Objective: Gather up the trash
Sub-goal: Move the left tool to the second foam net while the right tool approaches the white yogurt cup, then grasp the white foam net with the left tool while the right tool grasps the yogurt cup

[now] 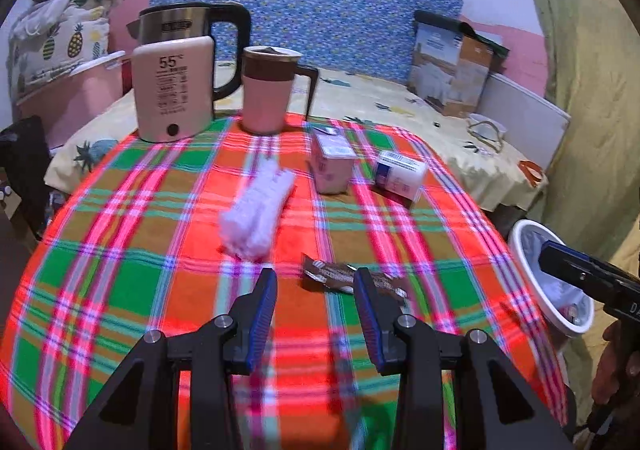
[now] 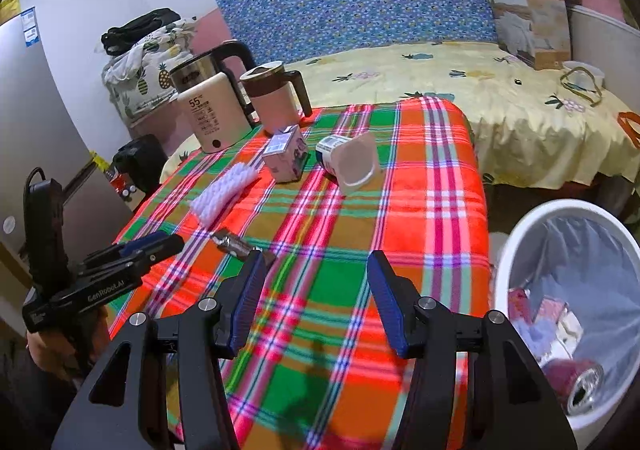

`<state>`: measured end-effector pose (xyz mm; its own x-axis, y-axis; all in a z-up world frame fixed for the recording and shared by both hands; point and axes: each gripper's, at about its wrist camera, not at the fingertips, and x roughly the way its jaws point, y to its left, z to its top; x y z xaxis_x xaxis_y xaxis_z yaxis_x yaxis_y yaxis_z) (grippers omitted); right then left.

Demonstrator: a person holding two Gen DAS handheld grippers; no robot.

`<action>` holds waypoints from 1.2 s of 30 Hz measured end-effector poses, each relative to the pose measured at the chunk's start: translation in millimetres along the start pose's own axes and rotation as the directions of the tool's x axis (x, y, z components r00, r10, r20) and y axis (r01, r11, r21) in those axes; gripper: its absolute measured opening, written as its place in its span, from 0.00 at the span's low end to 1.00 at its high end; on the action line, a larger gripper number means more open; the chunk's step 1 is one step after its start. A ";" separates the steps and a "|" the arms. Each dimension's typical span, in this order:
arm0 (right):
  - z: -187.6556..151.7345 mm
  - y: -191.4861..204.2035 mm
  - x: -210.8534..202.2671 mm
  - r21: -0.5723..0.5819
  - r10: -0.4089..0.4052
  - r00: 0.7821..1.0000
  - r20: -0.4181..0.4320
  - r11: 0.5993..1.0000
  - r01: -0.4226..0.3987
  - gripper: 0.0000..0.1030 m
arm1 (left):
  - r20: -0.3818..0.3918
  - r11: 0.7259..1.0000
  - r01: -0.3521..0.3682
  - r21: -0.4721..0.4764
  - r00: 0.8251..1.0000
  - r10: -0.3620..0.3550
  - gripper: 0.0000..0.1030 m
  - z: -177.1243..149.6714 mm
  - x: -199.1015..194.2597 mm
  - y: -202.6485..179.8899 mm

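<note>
Both the left gripper (image 1: 316, 282) and right gripper (image 2: 316, 264) are held open and empty above the plaid tablecloth (image 2: 420, 186). A brown wrapper (image 1: 340, 278) is seen lying just beyond the left fingertips; the white bin (image 2: 516, 238) is placed beside the table.

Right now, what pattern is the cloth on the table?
The cloth is plaid: red, green and orange with pink-white stripes; clearest in the left wrist view.

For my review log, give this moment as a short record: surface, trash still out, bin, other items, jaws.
surface: plaid tablecloth
trash on cloth: brown wrapper, pink carton, tipped white cup, white brush
bin: white bin beside table, can inside
other items: kettle, pink mug
left gripper: jaws open, empty
right gripper: jaws open, empty
</note>
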<state>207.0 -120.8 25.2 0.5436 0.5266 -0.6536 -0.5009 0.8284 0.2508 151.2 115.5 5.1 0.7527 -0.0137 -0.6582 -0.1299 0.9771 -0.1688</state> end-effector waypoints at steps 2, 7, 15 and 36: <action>4.9 1.6 6.0 -0.005 0.000 1.000 -0.006 1.000 0.000 0.53 | 0.001 1.000 -0.014 0.005 1.000 0.014 0.38 7.7 6.4 7.4; 16.1 3.0 24.8 -0.013 -0.001 1.000 -0.028 1.000 0.001 0.53 | -0.008 0.999 -0.049 0.013 0.999 0.049 0.39 21.9 27.1 25.0; 30.0 -5.4 57.4 0.003 -0.023 0.998 -0.065 1.000 0.024 0.53 | -0.041 0.999 -0.052 0.009 0.998 0.052 0.45 29.5 58.4 38.4; 55.5 -8.6 114.6 -0.025 -0.062 0.993 -0.098 0.998 0.059 0.10 | -0.042 0.999 -0.037 0.003 0.998 0.037 0.46 45.0 83.9 51.5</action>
<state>310.9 -57.0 -12.2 0.5048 0.4533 -0.7347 -0.4844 0.8532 0.1936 236.7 174.2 -25.7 0.7193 0.0140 -0.6946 -0.1558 0.9776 -0.1417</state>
